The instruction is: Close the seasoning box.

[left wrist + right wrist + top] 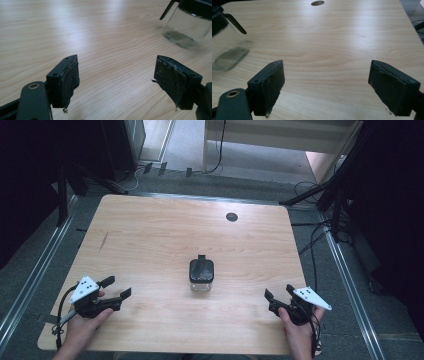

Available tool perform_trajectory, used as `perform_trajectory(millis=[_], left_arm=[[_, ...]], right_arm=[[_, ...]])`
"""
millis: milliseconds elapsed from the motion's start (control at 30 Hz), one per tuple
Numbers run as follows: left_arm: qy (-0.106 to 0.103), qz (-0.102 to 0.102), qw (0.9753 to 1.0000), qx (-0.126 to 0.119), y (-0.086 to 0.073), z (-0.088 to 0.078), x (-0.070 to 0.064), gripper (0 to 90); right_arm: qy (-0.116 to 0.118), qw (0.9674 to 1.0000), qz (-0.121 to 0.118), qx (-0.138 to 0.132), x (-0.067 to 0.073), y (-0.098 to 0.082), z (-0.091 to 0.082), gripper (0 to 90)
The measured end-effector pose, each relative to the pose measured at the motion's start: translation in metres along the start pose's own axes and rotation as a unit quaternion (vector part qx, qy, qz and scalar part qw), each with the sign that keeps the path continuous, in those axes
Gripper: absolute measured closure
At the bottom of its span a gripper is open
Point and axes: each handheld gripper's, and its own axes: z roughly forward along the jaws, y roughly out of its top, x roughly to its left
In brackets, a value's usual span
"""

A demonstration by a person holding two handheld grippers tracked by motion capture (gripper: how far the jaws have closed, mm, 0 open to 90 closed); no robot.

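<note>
Glass jar (pixel 201 277) mid-table (open wood around)

No text, label, brand, number or sign can be read anywhere: none on the clear glass jar with the black lid (pixel 201 276), and none on the light wooden table (pixel 150 235).

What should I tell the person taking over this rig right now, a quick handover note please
Left tool: open, holding nothing, near the table's front left corner.
Right tool: open, holding nothing, near the front right corner.
Glass jar with black lid: upright at the table's centre, between the two tools, touched by neither. It looks empty.
Done: nothing visible; the lid is on.
Left: probably reaching in and gripping the jar; both tools are apart from it.
</note>
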Motion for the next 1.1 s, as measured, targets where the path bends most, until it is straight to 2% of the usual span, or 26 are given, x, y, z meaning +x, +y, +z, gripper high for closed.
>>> perform_trajectory(millis=[33,133,167,200,233,367,433,467,533,600,733,800,1067,1100], left_arm=[[0.0,0.0,1.0,0.0,0.0,0.0,0.0,20.2],[0.016,-0.004,0.9999,-0.003,-0.003,-0.01,0.011,20.1],[0.025,-0.003,0.9997,-0.004,-0.004,-0.013,0.015,20.1],[0.045,-0.006,0.9989,-0.006,-0.006,-0.019,0.024,20.2],[0.045,-0.006,0.9989,-0.006,-0.006,-0.019,0.024,20.2],[0.087,-0.001,0.9961,-0.009,-0.011,-0.035,0.04,20.5],[0.108,-0.009,0.994,-0.015,-0.015,-0.044,0.05,20.6],[0.107,-0.027,0.9936,-0.022,-0.017,-0.048,0.054,20.6],[0.098,-0.049,0.9934,-0.034,-0.019,-0.052,0.059,20.7],[0.095,-0.05,0.9936,-0.035,-0.019,-0.052,0.059,21.0],[0.092,-0.036,0.9948,-0.024,-0.018,-0.046,0.055,21.4],[0.093,-0.032,0.995,-0.018,-0.018,-0.045,0.055,22.1],[0.093,-0.047,0.9945,-0.013,-0.018,-0.045,0.057,26.3],[0.092,-0.047,0.9946,-0.013,-0.018,-0.045,0.058,26.3]], right_arm=[[0.0,1.0,0.0,0.0,0.0,0.0,0.0,13.8],[-0.01,0.9999,0.009,0.001,-0.012,-0.006,-0.008,13.8],[-0.014,0.9998,0.012,0.001,-0.016,-0.008,-0.01,13.8],[-0.024,0.9996,0.017,0.002,-0.024,-0.012,-0.016,13.8],[-0.024,0.9996,0.017,0.002,-0.024,-0.012,-0.016,13.8],[-0.039,0.9989,0.027,0.0,-0.041,-0.021,-0.028,13.9],[-0.047,0.9985,0.03,-0.002,-0.05,-0.026,-0.034,13.9],[-0.05,0.9982,0.032,-0.002,-0.053,-0.028,-0.035,13.9],[-0.048,0.998,0.042,-0.009,-0.058,-0.03,-0.038,14.0],[-0.048,0.9981,0.037,-0.011,-0.057,-0.03,-0.037,14.1],[-0.06,0.9981,-0.011,0.004,-0.046,-0.03,-0.033,14.1],[-0.061,0.998,-0.017,0.007,-0.044,-0.031,-0.032,14.2],[-0.054,0.9978,0.039,0.004,-0.055,-0.03,-0.034,14.4],[-0.054,0.9978,0.039,0.004,-0.055,-0.03,-0.034,14.4]])
